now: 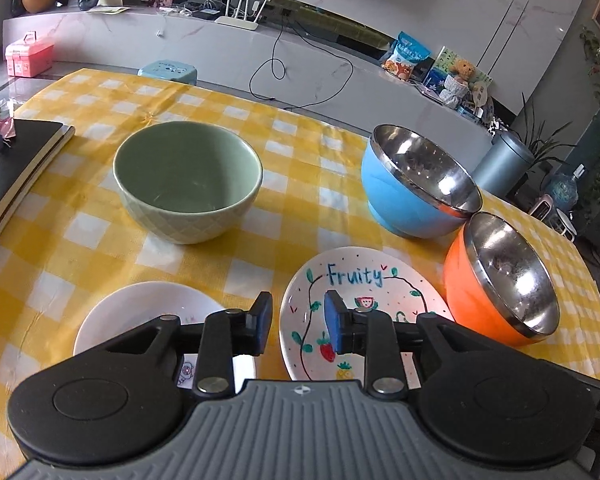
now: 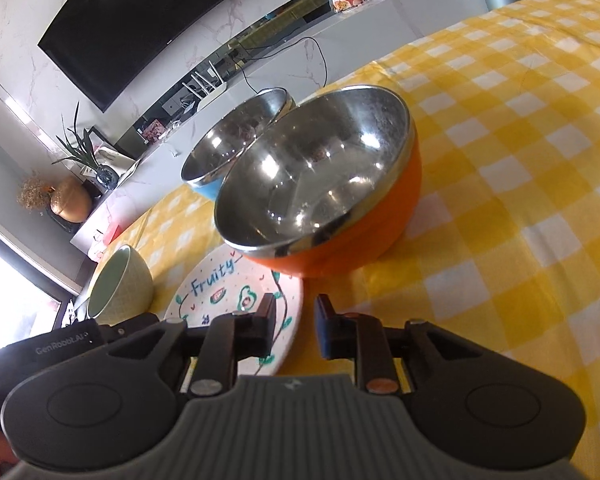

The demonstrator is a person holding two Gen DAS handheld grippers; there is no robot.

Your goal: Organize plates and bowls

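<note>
Evidently both the left tongs and right tongs hover apart and empty over the white ceramic fruit-painted plate (probably lining up on its rim), nothing gripped.

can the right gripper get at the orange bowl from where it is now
Probably yes. The right gripper is open and empty, and the orange bowl sits just ahead of its fingers on the checked cloth. Only the edge of the Fruity plate lies beside the path, under the bowl's near side.

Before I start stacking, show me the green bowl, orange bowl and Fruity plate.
green bowl (image 1: 186,168): left wrist view, inner wall.
orange bowl (image 2: 340,252): right wrist view, outer side.
Fruity plate (image 1: 360,280): left wrist view, painted face.
</note>
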